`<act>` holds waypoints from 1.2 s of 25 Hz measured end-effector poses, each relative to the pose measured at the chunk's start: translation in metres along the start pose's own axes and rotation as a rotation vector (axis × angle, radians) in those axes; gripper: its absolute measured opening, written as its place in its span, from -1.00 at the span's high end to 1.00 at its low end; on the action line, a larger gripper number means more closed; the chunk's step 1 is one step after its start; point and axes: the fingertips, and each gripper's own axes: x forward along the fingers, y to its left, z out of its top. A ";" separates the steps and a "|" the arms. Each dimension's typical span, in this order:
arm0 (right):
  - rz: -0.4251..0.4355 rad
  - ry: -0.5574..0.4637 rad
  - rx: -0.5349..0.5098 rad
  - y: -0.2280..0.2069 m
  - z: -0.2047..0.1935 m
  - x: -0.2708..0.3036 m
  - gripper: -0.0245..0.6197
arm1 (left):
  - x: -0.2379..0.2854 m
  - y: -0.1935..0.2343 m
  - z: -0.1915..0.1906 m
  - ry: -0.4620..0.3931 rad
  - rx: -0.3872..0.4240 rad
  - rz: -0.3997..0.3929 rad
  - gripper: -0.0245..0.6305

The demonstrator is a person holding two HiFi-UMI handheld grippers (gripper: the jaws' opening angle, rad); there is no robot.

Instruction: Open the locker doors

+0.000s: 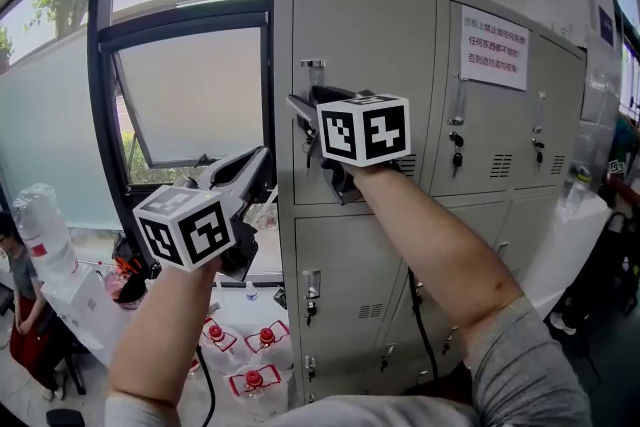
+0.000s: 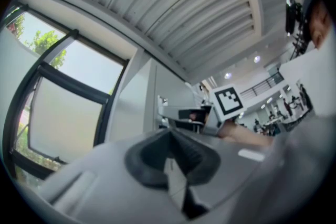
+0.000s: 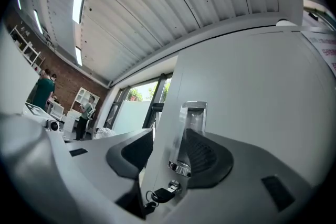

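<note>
Nearest, your left gripper (image 1: 262, 160) hangs raised beside the window (image 1: 190, 85), its pads (image 2: 151, 157) pressed together on nothing. Further out, your right gripper (image 1: 303, 120) meets the top-left locker door (image 1: 375, 45) at its left edge. Its jaws are spread to either side of that edge, with the metal handle (image 3: 191, 128) just in front of the right pad (image 3: 207, 157) and a key (image 3: 160, 195) dangling from the lock below. Beyond, the neighbouring doors of the grey locker bank (image 1: 345, 255) stand shut, one carrying a paper notice (image 1: 493, 47).
</note>
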 end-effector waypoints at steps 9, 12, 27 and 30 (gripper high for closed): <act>-0.011 0.016 0.092 0.003 -0.002 0.013 0.37 | -0.020 0.006 -0.001 -0.007 -0.028 0.012 0.91; 0.020 0.016 0.124 0.006 -0.001 0.011 0.37 | -0.028 0.004 -0.002 -0.012 -0.036 0.018 0.91; 0.326 -0.060 0.177 0.043 0.034 -0.113 0.45 | -0.032 -0.094 -0.001 -0.004 0.011 0.096 0.91; 0.394 -0.078 0.187 0.041 0.041 -0.155 0.46 | -0.026 -0.133 -0.005 -0.009 0.007 0.111 0.91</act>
